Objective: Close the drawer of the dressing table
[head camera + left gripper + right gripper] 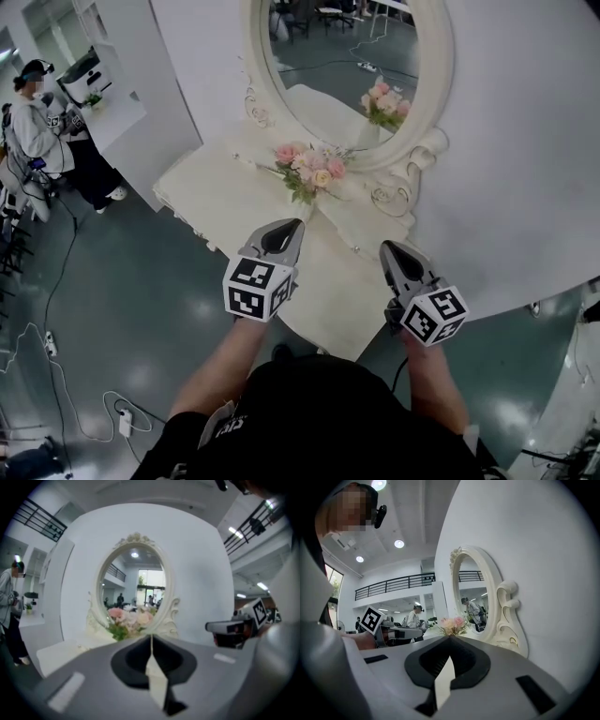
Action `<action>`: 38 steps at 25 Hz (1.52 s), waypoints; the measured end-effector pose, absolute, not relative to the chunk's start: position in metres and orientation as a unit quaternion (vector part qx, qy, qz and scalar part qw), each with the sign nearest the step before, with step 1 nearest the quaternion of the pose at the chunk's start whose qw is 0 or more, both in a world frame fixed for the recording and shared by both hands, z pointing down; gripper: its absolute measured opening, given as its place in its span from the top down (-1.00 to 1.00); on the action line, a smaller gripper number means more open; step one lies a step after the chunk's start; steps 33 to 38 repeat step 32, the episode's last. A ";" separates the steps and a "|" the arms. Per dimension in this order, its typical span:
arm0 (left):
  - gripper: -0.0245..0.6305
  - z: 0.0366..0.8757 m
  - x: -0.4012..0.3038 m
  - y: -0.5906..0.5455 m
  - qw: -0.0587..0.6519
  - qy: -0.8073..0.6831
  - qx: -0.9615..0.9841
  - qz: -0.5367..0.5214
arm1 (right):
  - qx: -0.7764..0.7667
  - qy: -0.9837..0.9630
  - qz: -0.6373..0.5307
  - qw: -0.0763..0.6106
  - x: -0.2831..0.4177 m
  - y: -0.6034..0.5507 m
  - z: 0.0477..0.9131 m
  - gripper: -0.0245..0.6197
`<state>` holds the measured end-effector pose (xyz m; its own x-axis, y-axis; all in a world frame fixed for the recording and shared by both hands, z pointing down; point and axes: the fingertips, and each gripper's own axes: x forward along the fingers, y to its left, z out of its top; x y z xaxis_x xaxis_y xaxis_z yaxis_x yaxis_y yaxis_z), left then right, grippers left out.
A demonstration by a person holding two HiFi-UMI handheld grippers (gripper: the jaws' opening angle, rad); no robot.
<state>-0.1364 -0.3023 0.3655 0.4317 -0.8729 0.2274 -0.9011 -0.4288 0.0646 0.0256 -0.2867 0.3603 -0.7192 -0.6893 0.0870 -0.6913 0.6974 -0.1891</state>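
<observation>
Dressing table (202, 192): white, pushed against the white wall (525, 141), straight ahead of me and below my hands. I can't make out the drawer front in any view; the head view sees only the top and its scalloped front edge, which runs diagonally from the far-left corner toward my body. An oval mirror (441, 56) in a carved frame stands at the back, with a bunch of pink flowers (309, 169) at its foot.

My left gripper (296, 225) is over the front part of the top, jaws pressed together with nothing between them. My right gripper (384, 247) is beside it nearer the wall, jaws also together and empty. The two are apart and both point toward the mirror.

Room to move: grey floor (122, 309) lies open left of the table and around me, with a cable (56, 272) and a power strip (125, 424) on it. The wall hems in the right side.

Only the head view shows the table edge, the floor and both grippers together. The left gripper view faces the mirror and flowers head-on, with the right gripper off to its right. The right gripper view sees the mirror frame edge-on by the wall and the left gripper's marker cube at its left. A person (42, 122) stands by a counter far left, well clear.
</observation>
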 end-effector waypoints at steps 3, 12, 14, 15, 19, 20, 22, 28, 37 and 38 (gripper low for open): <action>0.88 0.358 -0.149 -0.301 0.082 -0.535 0.838 0.072 | 0.381 -0.920 0.094 0.001 0.027 -0.286 0.353 0.95; 0.89 0.359 -0.168 -0.300 0.083 -0.545 0.831 0.071 | 0.386 -0.920 0.064 0.015 0.022 -0.283 0.349 0.95; 0.89 0.362 -0.166 -0.299 0.086 -0.543 0.832 0.072 | 0.386 -0.920 0.065 0.017 0.020 -0.282 0.350 0.95; 0.89 0.363 -0.165 -0.299 0.088 -0.542 0.833 0.072 | 0.385 -0.920 0.065 0.017 0.019 -0.281 0.351 0.95; 0.89 0.365 -0.162 -0.297 0.092 -0.538 0.835 0.072 | 0.382 -0.922 0.067 0.016 0.016 -0.279 0.350 0.95; 0.89 0.365 -0.162 -0.297 0.093 -0.537 0.835 0.072 | 0.382 -0.922 0.068 0.016 0.016 -0.279 0.350 0.95; 0.89 0.366 -0.161 -0.297 0.096 -0.536 0.836 0.072 | 0.381 -0.922 0.069 0.016 0.016 -0.278 0.350 0.95; 0.89 0.370 -0.154 -0.293 0.100 -0.530 0.839 0.076 | 0.380 -0.922 0.072 0.015 0.017 -0.276 0.353 0.95; 0.89 0.371 -0.151 -0.289 0.102 -0.528 0.839 0.077 | 0.378 -0.923 0.072 0.015 0.017 -0.272 0.353 0.95; 0.89 0.371 -0.151 -0.289 0.102 -0.528 0.839 0.077 | 0.378 -0.923 0.072 0.015 0.017 -0.272 0.353 0.95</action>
